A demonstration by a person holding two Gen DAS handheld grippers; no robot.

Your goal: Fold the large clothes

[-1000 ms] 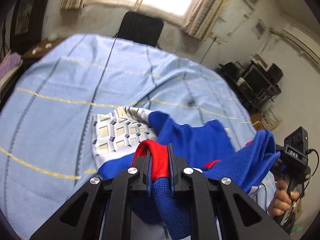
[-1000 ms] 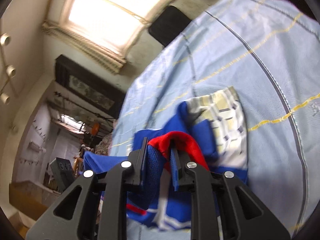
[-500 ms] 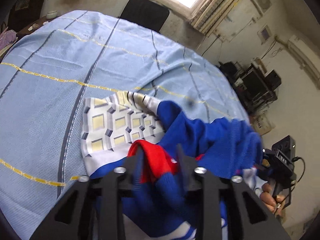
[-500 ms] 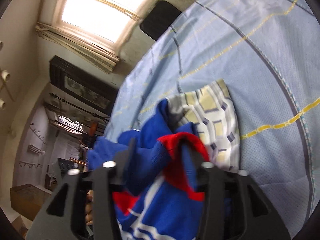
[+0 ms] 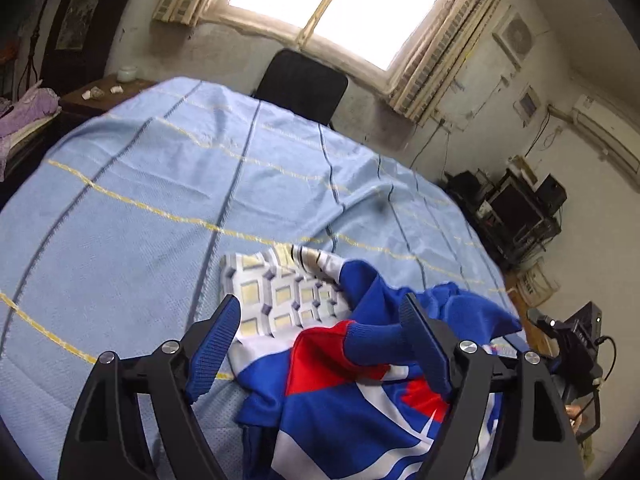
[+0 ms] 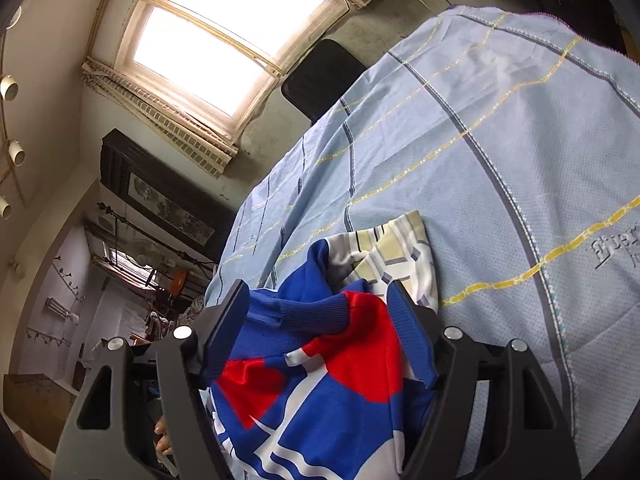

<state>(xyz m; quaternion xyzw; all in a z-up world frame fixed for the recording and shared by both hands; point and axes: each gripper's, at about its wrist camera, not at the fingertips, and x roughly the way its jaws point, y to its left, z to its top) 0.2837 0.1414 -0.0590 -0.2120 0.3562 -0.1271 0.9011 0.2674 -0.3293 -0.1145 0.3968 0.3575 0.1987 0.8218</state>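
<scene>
A blue, red and white jacket (image 5: 352, 404) lies bunched on the light blue bedspread (image 5: 160, 208), partly over a folded cloth with a grey and yellow square pattern (image 5: 280, 296). My left gripper (image 5: 320, 344) stands open just above the jacket, its fingers wide apart on either side of a blue ribbed cuff. In the right wrist view the same jacket (image 6: 320, 392) fills the gap of my right gripper (image 6: 320, 328), which is open too, the cloth lying loose between the fingers. The patterned cloth (image 6: 400, 256) shows beyond it.
A black chair back (image 5: 300, 84) stands at the bed's far edge under a bright window (image 5: 340, 4). A dark side table (image 5: 104, 92) is at the far left, shelves with electronics (image 5: 516, 204) at the right. A hand (image 6: 164, 436) holds the other gripper.
Both grippers were shut on the jacket's red and blue edge one second ago. They have let go and spread wide, and the jacket has dropped onto the bed.
</scene>
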